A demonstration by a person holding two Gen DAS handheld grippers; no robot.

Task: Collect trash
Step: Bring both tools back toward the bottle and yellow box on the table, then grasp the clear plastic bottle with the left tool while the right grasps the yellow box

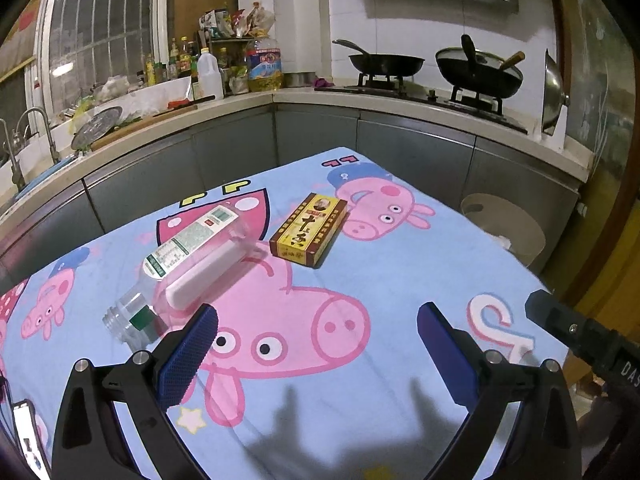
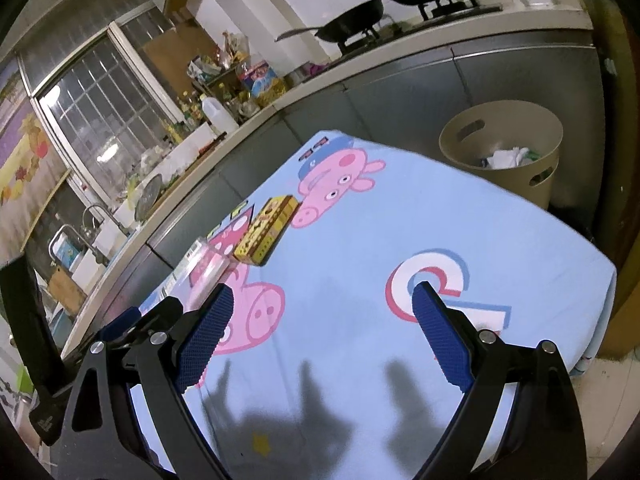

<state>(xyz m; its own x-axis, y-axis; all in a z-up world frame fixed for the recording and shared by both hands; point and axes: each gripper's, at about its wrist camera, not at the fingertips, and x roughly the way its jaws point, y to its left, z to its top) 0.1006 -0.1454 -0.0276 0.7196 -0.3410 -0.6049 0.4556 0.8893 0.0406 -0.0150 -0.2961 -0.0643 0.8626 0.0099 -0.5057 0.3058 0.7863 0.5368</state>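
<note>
Trash for collection lies on a table draped in a light-blue cloth printed with pink cartoon pigs [image 1: 380, 280]: a clear, uncapped plastic bottle with a white-and-green label [image 1: 188, 264] resting on its side, and a flat yellow-and-red cardboard box with dark lettering [image 1: 308, 230] lying just beside it. In the left wrist view, the left gripper [image 1: 318, 320] hovers above the cloth with its blue-padded fingers [image 1: 188, 360] spread wide and holding nothing; the bottle's open neck sits just ahead of and outside the left finger, while the box lies farther ahead, roughly in line with the gap between the two fingers. In the right wrist view, the right gripper [image 2: 324, 300] likewise has its blue-padded fingers [image 2: 440, 336] spread wide and empty over the cloth; the bottle [image 2: 200, 268] appears just beyond its left fingertip and the box [image 2: 266, 234] a little farther ahead on the same side. A beige round plastic bin with handle cut-outs [image 2: 500, 144], holding white crumpled scraps, stands on the floor past the table's far edge, ahead of the right finger. Grey kitchen cabinets [image 1: 312, 132] run behind the table, with dark pans on the hob above.
</note>
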